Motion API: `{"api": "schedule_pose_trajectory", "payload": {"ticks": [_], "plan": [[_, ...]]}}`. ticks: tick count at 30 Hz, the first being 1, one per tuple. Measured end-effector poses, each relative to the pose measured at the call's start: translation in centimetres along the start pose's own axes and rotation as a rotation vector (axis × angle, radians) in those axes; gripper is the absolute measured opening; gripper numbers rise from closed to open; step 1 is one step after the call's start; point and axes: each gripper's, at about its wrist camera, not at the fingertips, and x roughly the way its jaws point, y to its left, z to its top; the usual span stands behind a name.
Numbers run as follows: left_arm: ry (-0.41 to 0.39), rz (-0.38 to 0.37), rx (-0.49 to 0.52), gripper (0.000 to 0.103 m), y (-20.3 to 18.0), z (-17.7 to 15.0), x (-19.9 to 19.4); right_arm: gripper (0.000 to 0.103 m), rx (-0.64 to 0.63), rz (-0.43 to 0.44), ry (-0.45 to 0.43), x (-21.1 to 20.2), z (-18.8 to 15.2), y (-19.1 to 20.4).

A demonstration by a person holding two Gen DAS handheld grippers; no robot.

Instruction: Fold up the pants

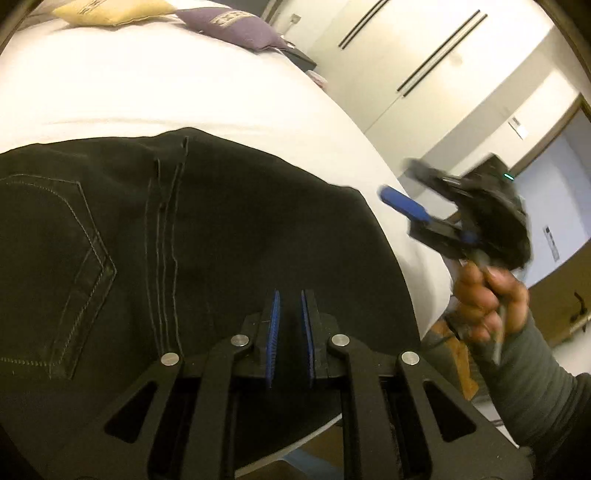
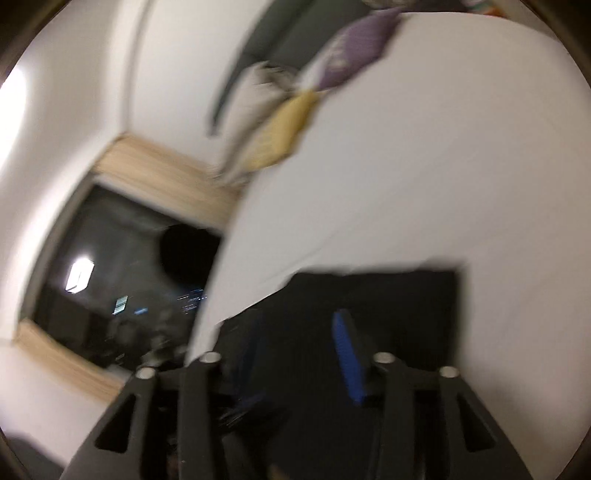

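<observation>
The black pants lie folded flat on the white bed, reaching to the bed's near edge and close to its right-hand edge, with a stitched back pocket and a double seam facing up. The left gripper hangs just above the cloth near that near edge, its blue-padded fingers a narrow gap apart and holding nothing. The right gripper is in the air past the bed's right edge, carried by the right hand; it is blurred, but its fingers look spread wide and empty. From its own camera the pants show as a dark rectangle below the gripper. A yellow cushion and a purple cushion sit at the bed's far end.
</observation>
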Motion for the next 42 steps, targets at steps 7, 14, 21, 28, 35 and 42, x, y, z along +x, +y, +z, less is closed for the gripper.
{"api": "schedule_pose_trajectory", "payload": {"ticks": [7, 14, 21, 28, 35, 42], "plan": [[0.006, -0.020, -0.073, 0.011, 1.4, -1.3, 1.4, 0.027, -0.002, -0.127, 0.097, 0.4, -8.5, -2.4], [-0.030, -0.010, -0.111, 0.011, 4.8, -3.1, -3.6, 0.075, -0.035, 0.044, 0.093, -1.9, -8.9, 2.0], [-0.162, 0.029, -0.189, 0.011, 7.8, -3.0, -10.5, 0.063, 0.033, -0.091, 0.120, 0.6, -9.3, -0.5], [-0.409, 0.157, -0.475, 0.019, 17.7, -6.6, -23.3, 0.067, 0.009, 0.036, 0.041, -0.7, -7.6, 3.2], [-0.545, 0.136, -0.725, 0.090, 26.2, -10.6, -30.0, 0.067, 0.015, 0.038, 0.093, 1.6, -8.1, 5.2], [-0.535, 0.067, -0.783, 0.090, 29.1, -11.9, -28.9, 0.067, -0.009, 0.029, 0.125, 2.6, -8.4, 6.7]]}}
